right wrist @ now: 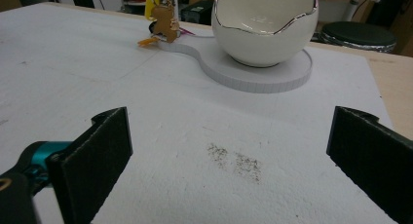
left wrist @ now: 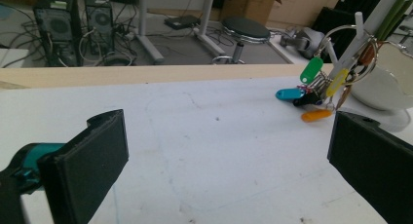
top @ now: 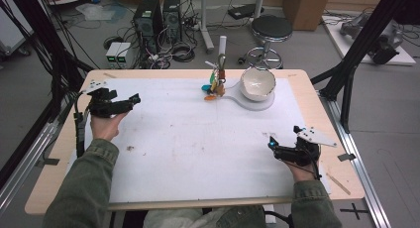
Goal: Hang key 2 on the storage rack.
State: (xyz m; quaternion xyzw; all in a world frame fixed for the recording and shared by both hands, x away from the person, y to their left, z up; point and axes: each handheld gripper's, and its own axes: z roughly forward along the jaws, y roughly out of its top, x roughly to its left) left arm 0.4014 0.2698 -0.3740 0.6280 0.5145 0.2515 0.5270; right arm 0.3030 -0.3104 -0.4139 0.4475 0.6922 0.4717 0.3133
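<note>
Two grippers, both parked low at opposite edges of the white worktop (top: pixel 198 148), nothing in either. Left gripper (top: pixel 121 95) out by the left edge, jaws spread wide, clean mat showing between them in the left gripper view. Right gripper (top: pixel 283 138) near the front right corner, likewise wide open over a smudgy patch of mat.

Looks like a ready pose more than anything: hands resting on the surface, well clear of the props, so neither cable nor jaw can knock something over too soon.

Up at the far middle, a bunch of keys (left wrist: pixel 316 90) with coloured tags (green, yellow, blue, orange), hanging off a thin white post (left wrist: pixel 359 24), lower tags touching the mat. Just beside it, a white egg-shaped bowl (right wrist: pixel 265 29) with a jagged silvery rim, sitting on the round end of a flat white base (right wrist: pixel 258 75). Hung like that probably so the ring stays up off the surface and easy to pinch, instead of lying flat.

Guessing keys off the post and into the bowl. Left gripper already aimed roughly at the bunch, right one facing the bowl, so the split of work seems set. Still well apart from both, though. Trickiest bit, probably: catching the ring without dragging the whole stand along.
</note>
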